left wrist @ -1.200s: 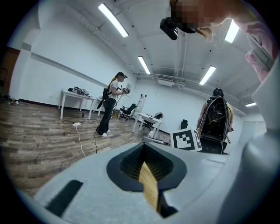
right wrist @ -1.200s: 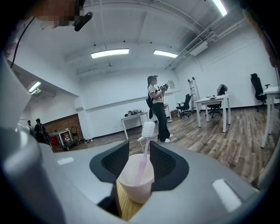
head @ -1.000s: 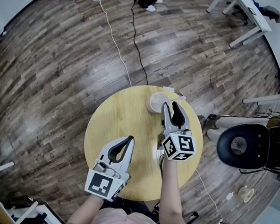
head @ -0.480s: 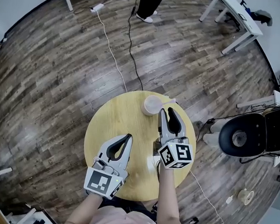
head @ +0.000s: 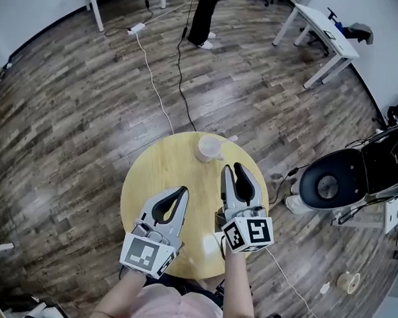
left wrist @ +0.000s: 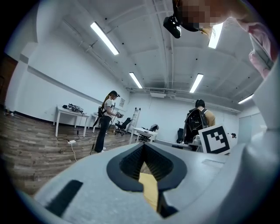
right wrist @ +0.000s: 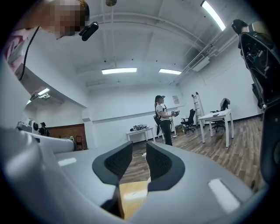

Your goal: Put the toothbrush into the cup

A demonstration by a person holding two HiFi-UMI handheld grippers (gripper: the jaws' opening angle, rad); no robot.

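Seemingly done: head view has toothbrush (head: 231,138) in cup (head: 208,147), far side of table (head: 151,179). Left gripper view: L gripper (left wrist: 143,145) jaws together, empty. Right gripper view: R gripper (right wrist: 139,146) part-open, just been closing on nothing; withdraw w/o nudging cup.

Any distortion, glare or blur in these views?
Head view: strong fisheye, floor bends at the edges, glare on the boards, table sharp. Left gripper view: dark round vignette, ceiling lights blown out. Right gripper view: same vignette, ceiling lines bowed.
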